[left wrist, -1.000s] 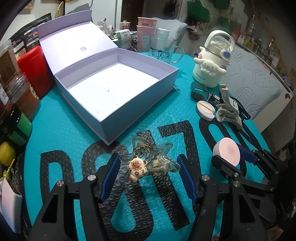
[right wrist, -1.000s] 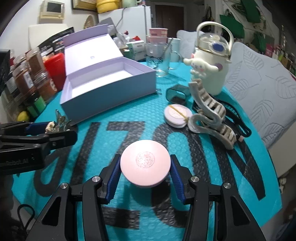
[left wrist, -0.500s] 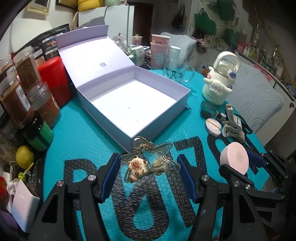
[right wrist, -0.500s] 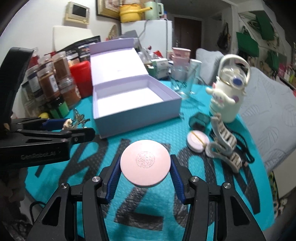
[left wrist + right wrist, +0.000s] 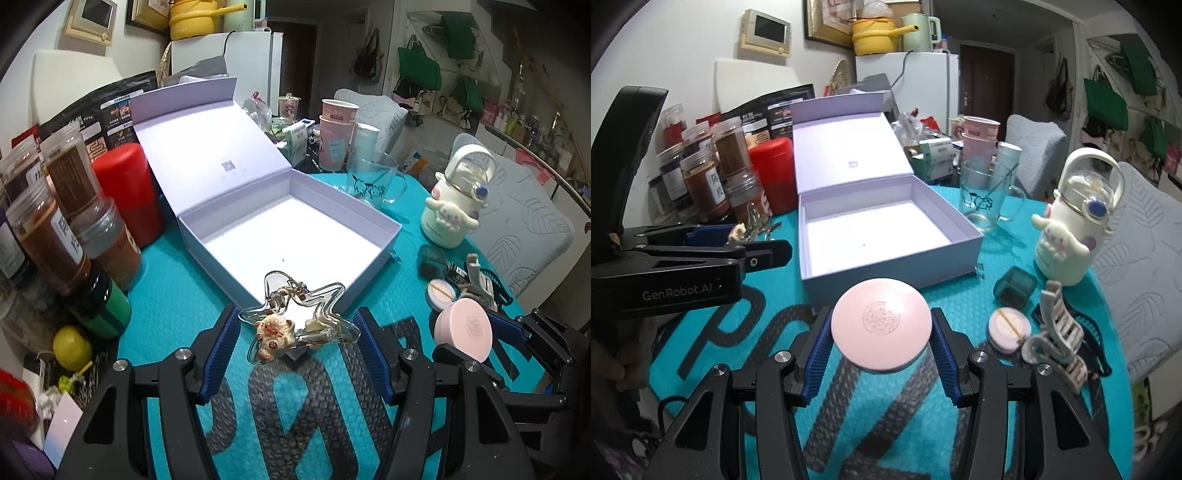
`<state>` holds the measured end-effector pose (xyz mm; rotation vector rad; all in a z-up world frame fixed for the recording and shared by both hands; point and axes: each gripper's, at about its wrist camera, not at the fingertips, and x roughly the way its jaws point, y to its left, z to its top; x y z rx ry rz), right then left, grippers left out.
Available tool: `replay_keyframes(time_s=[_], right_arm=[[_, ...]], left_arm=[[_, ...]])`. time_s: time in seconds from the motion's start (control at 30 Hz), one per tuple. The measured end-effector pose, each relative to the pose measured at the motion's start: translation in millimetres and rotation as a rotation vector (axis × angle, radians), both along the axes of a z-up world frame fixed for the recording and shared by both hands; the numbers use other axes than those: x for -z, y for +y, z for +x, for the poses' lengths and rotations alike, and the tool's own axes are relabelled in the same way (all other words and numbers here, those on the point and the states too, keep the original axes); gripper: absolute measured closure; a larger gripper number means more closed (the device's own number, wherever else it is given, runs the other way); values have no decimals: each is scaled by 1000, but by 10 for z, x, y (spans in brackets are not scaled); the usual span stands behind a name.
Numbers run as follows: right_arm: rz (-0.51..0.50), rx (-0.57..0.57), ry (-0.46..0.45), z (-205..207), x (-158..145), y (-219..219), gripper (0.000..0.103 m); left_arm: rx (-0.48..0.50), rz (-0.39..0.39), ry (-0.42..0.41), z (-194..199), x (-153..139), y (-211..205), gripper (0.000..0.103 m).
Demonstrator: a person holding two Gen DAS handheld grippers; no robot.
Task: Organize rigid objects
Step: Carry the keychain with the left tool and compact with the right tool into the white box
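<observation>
Left wrist view showed me my left gripper [image 5: 297, 332] clamped on a clear star-shaped keychain [image 5: 299, 321] with a small bear charm, its blue pads pressing both sides and the piece lifted off the teal mat [image 5: 177, 295]. It hung just in front of the near wall of the open lavender box [image 5: 291, 236], whose lid stood up behind it (the inside looked bare white). From the right wrist camera I saw my right gripper [image 5: 881, 332] closed on a round pink compact [image 5: 881, 328], held flat and clear of the mat, also just short of the box. Off to the right lay a smaller pink compact [image 5: 1008, 328] touching a cream hair claw [image 5: 1056, 343], with a dark green case [image 5: 1014, 288] beside them and a white cartoon-dog bottle [image 5: 1071, 236] behind. Spice jars [image 5: 59, 206] and a red canister [image 5: 129, 192] crowded the left edge.
</observation>
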<state>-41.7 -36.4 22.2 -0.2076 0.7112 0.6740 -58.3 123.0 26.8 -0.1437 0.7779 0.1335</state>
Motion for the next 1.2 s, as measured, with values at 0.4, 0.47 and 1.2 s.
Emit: replay_keyframes(time_s=[0.4, 0.47, 1.2], right_arm=[[34, -5, -9, 444, -177, 223, 52], [33, -1, -19, 513, -198, 276, 52], [-22, -35, -24, 1171, -3, 732, 52]], left_arm=[[23, -8, -32, 433, -138, 196, 40], [28, -7, -32, 506, -147, 225, 40], [2, -17, 68, 1301, 211, 573, 40]])
